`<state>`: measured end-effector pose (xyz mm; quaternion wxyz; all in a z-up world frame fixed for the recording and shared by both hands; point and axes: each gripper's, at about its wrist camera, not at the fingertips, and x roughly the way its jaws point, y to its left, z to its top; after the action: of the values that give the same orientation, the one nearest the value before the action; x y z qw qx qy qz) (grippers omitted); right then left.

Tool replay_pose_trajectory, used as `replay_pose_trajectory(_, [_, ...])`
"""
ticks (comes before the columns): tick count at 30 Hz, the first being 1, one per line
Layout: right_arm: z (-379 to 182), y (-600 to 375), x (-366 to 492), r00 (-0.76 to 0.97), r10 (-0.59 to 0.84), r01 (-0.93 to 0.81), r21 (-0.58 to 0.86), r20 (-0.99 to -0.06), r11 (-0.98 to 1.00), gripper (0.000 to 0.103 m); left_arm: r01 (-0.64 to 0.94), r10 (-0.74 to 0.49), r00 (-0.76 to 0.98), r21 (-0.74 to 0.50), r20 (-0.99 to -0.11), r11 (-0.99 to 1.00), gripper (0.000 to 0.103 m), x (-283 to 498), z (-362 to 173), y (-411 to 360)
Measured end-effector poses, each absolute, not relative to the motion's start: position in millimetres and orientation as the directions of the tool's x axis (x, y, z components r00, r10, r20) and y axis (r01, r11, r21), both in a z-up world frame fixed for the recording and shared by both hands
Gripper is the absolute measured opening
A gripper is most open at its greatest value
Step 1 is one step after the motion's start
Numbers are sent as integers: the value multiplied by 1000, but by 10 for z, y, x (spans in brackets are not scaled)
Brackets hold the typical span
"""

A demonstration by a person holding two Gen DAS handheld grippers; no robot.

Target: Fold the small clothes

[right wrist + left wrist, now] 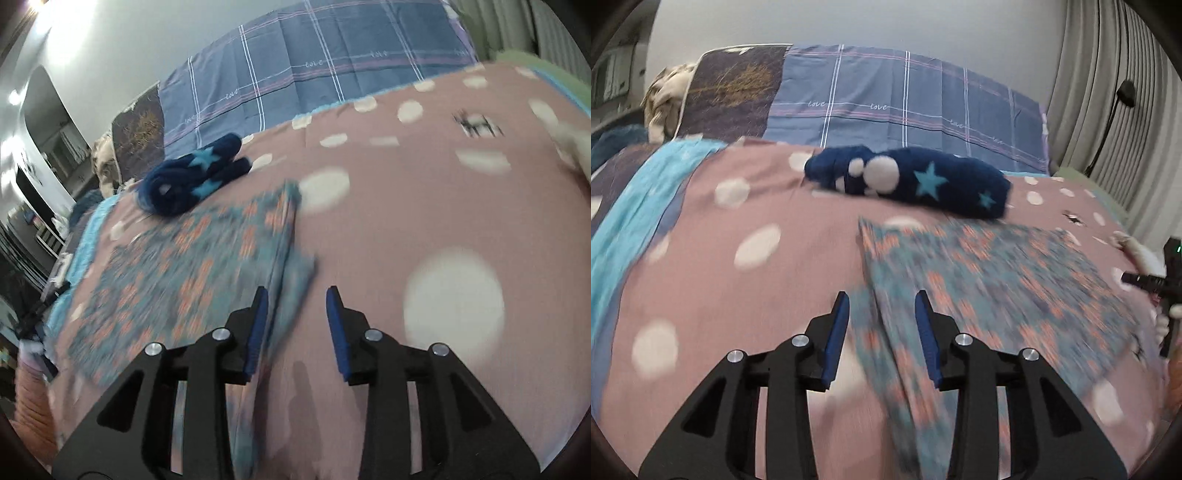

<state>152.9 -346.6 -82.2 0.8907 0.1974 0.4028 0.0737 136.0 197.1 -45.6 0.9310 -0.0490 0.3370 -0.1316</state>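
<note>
Two grippers sit low over the bed, and both of yours show parted jaws with nothing pressed between the blue pads. Your left gripper hangs above the near left corner of the patterned garment, a teal cloth with orange marks that lies flat on the pink dotted bedspread; a strip of that cloth runs under the gap between the fingers, but the pads stand clear of it on either side. Your right gripper is over the opposite edge of the same patterned garment, where a fold of the fabric runs down between the fingers and close beside the left pad; motion blur hides whether the cloth brushes that pad, yet the jaws do not pinch it. From your left camera the other gripper and the hand holding it show at the far right edge, just past the garment. Behind the garment, further up the bed, lies a rolled dark blue fleece piece with light blue stars and white dots, near the garment's far edge but whether it touches is unclear. A light blue cloth drapes along the left side of the bedspread, and a blue checked pillow leans against the wall at the head of the bed, with a dark printed pillow beside it. Grey curtains hang at the right.
</note>
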Motion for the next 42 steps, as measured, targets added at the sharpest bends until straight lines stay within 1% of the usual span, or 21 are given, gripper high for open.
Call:
replay_pose_trajectory(1, [-854, -3463, 1328, 665, 311, 37, 446, -679, 894, 36, 211, -293, 740, -205, -606, 956, 39, 1160, -470, 2002])
replay_pose_trajectory(3, [-887, -3441, 1061, 668, 330, 51, 483, -667, 874, 37, 216, -318, 743, -239, -588, 947, 49, 866, -496, 2028])
replay_pose_trajectory(4, [-912, -3420, 918, 668, 337, 57, 497, -664, 866, 38, 216, -324, 748, -248, -580, 944, 50, 704, -517, 2022])
replay_pose_trajectory(7, [-952, -3355, 714, 662, 360, 54, 521, -657, 852, 39, 212, -331, 740, -264, -586, 941, 50, 438, -618, 2031])
replay_pose_trajectory(10, [-997, -3269, 612, 646, 364, 63, 522, -672, 851, 40, 166, -350, 709, -338, -612, 926, 50, 355, -792, 2088])
replay_pose_trajectory(14, [-1050, -3138, 552, 625, 391, 59, 540, -676, 840, 41, 153, -415, 672, -433, -614, 888, 50, 227, -1000, 2083])
replay_pose_trajectory(18, [-1134, -3039, 535, 602, 453, 56, 600, -657, 798, 50, 139, -546, 604, -598, -581, 789, 50, 274, -1203, 2053])
replay_pose_trajectory(19, [-1150, -3015, 544, 601, 465, 61, 617, -650, 784, 50, 132, -562, 599, -622, -571, 772, 50, 312, -1228, 2032])
replay_pose_trajectory(20, [-1181, -3006, 567, 608, 481, 76, 649, -632, 757, 58, 124, -571, 603, -642, -557, 757, 52, 369, -1252, 2022])
replay_pose_trajectory(21, [-1206, -3015, 596, 618, 489, 93, 675, -616, 732, 71, 118, -574, 610, -654, -546, 747, 55, 413, -1264, 2017])
replay_pose_trajectory(22, [-1246, -3036, 645, 637, 502, 119, 718, -585, 686, 74, 102, -581, 620, -679, -528, 727, 55, 507, -1279, 2020])
replay_pose_trajectory(25, [-1286, -3036, 871, 663, 488, 163, 746, -567, 645, 76, 67, -587, 634, -720, -504, 690, 56, 724, -1312, 2037])
replay_pose_trajectory(26, [-1290, -3010, 946, 665, 489, 160, 747, -565, 645, 76, 58, -583, 640, -725, -501, 686, 51, 800, -1320, 2031])
replay_pose_trajectory(27, [-1288, -2995, 1005, 663, 484, 162, 741, -571, 652, 71, 56, -581, 643, -726, -499, 686, 23, 850, -1316, 2028])
replay_pose_trajectory(28, [-1290, -2975, 1058, 662, 464, 178, 724, -589, 666, 57, 58, -589, 638, -733, -495, 678, 3, 906, -1327, 2015])
replay_pose_trajectory(29, [-1322, -2971, 1108, 648, 471, 193, 727, -599, 659, 10, 56, -597, 635, -742, -490, 668, 4, 930, -1335, 2021])
replay_pose_trajectory(31, [-1291, -3033, 1099, 662, 499, 203, 775, -559, 599, 6, 72, -587, 661, -740, -467, 669, 3, 894, -1227, 2054])
replay_pose_trajectory(34, [-950, -3071, 927, 709, 481, 129, 766, -516, 630, 6, 135, -575, 705, -717, -415, 684, 2, 685, -873, 2098])
replay_pose_trajectory(37, [-647, -3095, 645, 720, 482, 76, 747, -500, 660, 5, 210, -585, 700, -664, -410, 718, 2, 401, -569, 2066])
replay_pose_trajectory(39, [-560, -3112, 357, 702, 471, 69, 708, -535, 702, 5, 247, -590, 673, -617, -446, 747, 2, 91, -468, 2007])
replay_pose_trajectory(42, [-771, -3081, -40, 602, 450, 128, 636, -659, 761, 7, 249, -574, 629, -563, -524, 788, 4, -301, -562, 1940])
